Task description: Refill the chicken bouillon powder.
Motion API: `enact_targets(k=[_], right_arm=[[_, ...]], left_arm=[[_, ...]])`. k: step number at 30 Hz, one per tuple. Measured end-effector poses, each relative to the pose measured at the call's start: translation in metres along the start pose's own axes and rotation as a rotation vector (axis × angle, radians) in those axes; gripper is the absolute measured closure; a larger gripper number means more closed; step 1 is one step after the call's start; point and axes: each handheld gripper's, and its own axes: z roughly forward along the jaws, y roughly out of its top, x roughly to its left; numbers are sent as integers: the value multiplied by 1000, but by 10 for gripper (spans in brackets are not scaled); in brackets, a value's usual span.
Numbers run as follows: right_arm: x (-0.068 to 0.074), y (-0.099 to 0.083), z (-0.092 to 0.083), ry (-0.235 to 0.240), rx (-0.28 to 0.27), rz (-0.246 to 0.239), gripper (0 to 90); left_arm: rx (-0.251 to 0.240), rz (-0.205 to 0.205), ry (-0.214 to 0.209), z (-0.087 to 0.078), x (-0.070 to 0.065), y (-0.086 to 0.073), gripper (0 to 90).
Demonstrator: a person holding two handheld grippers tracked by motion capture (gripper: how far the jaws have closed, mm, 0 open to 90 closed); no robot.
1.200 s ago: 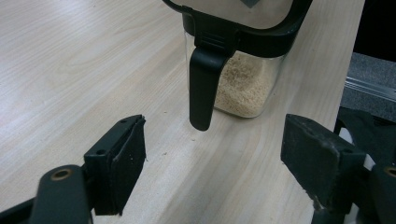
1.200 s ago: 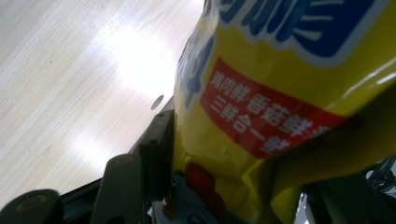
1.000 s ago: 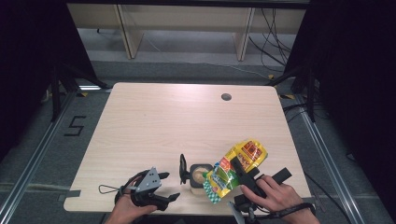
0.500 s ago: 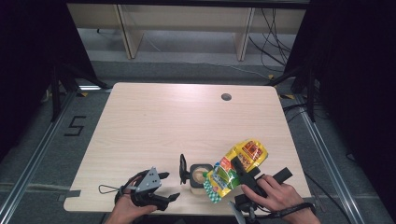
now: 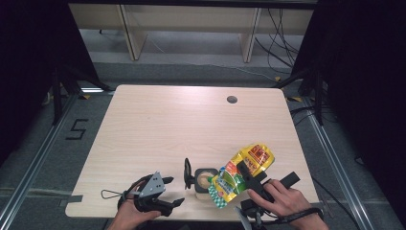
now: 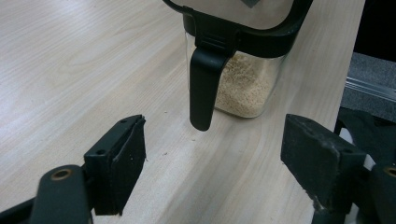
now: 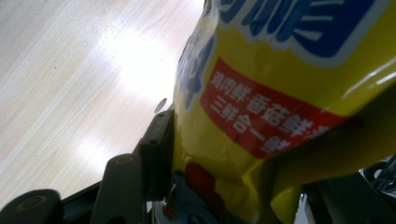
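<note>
A yellow and green foil pouch (image 5: 242, 173) is tilted with its lower end over a small clear jar (image 5: 206, 180) near the table's front edge. My right gripper (image 5: 250, 178) is shut on the pouch (image 7: 280, 93), whose printed side fills most of the right gripper view. The jar (image 6: 240, 84) holds pale granules, and its black hinged lid (image 5: 188, 173) stands open on the left side. The lid's latch (image 6: 203, 88) hangs down in front of the jar. My left gripper (image 5: 173, 191) rests on the table left of the jar. Its jaws stand wide open (image 6: 210, 172) with nothing between them.
The light wooden table (image 5: 167, 124) has a round cable hole (image 5: 232, 99) at the back right. Black frame legs stand at both sides, and a shelf unit (image 5: 191, 28) stands on the floor beyond the table. A floor mark reads 5 (image 5: 76, 129).
</note>
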Motion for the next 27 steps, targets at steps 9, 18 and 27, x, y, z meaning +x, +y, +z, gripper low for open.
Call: enact_targets(k=[9, 18, 27], right_arm=[[0, -1, 0, -9, 0, -2, 496], [1, -2, 1, -2, -12, 4, 496], [1, -3, 2, 5, -23, 21, 497]], left_arm=[[4, 6, 8, 0, 0, 0, 217], [3, 6, 8, 0, 0, 0, 217], [4, 6, 8, 0, 0, 0, 218]])
